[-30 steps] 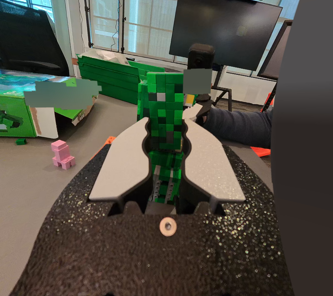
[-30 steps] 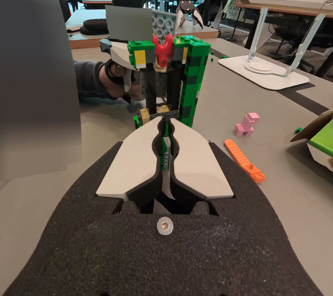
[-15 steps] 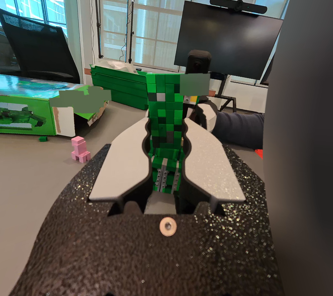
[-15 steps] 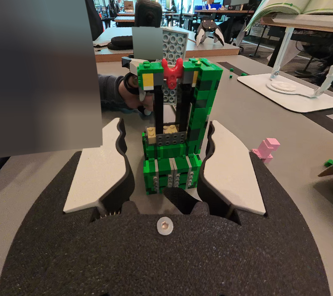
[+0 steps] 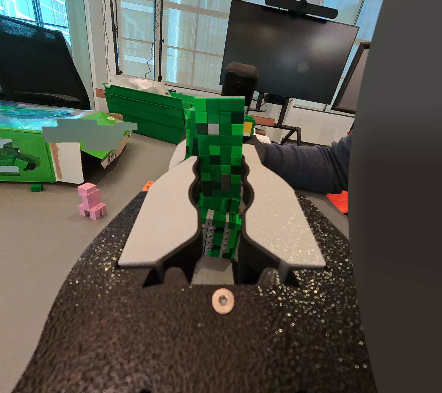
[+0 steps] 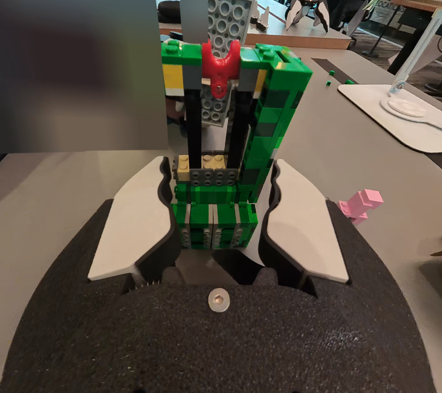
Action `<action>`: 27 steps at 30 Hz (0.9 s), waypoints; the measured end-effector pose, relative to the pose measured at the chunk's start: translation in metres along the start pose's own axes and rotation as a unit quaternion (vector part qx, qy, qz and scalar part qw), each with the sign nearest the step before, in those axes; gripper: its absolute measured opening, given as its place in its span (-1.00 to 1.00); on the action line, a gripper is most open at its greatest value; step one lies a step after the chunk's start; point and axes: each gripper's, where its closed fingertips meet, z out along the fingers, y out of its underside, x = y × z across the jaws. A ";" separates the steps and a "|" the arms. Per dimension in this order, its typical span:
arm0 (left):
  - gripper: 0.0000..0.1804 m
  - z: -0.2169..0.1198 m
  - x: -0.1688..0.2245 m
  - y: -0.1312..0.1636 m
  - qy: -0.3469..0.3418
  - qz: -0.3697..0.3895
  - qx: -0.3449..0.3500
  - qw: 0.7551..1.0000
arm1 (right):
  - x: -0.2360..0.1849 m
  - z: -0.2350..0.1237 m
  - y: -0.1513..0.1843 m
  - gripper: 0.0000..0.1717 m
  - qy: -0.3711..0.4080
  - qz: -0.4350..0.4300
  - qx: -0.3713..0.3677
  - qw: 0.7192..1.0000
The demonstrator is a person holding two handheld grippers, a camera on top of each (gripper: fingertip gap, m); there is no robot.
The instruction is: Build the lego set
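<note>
The green brick figure [image 5: 218, 166] stands upright on the worktop [image 5: 47, 233], long axis vertical, dead ahead at 12 o'clock from both of my grippers. My left gripper [image 5: 219, 167] is clamped on its tiled body, pads pressing either flank. My right gripper [image 6: 218, 175] faces the open back with jaws spread wide, straddling the base without gripping it. A pink brick animal [image 5: 91, 200] sits at 9 o'clock of the left one.

Grey table [image 5: 35, 238], tall windows [image 5: 191, 22], dark screen [image 5: 287, 51]
</note>
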 end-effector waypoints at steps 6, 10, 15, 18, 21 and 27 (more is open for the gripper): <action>-0.65 0.001 0.001 0.000 0.006 -0.003 -0.001 1.000 | -0.001 0.000 -0.002 -0.16 -0.012 0.007 0.009 1.000; -0.65 0.001 0.002 0.001 0.007 -0.003 -0.002 1.000 | -0.001 -0.001 -0.002 -0.16 -0.006 0.002 0.008 1.000; -0.65 0.002 0.000 0.004 0.002 -0.004 -0.014 1.000 | -0.001 -0.001 -0.001 -0.16 0.013 -0.001 -0.001 1.000; -0.65 0.005 0.002 0.011 0.006 -0.021 -0.043 0.999 | -0.001 -0.001 -0.001 -0.16 0.022 -0.004 -0.002 1.000; -0.65 0.004 -0.004 0.017 -0.018 -0.017 -0.072 0.997 | 0.000 -0.001 -0.001 -0.16 0.026 -0.003 0.001 1.000; -0.65 0.006 -0.007 0.006 -0.028 0.012 -0.026 0.999 | 0.001 0.000 -0.001 -0.16 0.029 0.001 0.003 1.000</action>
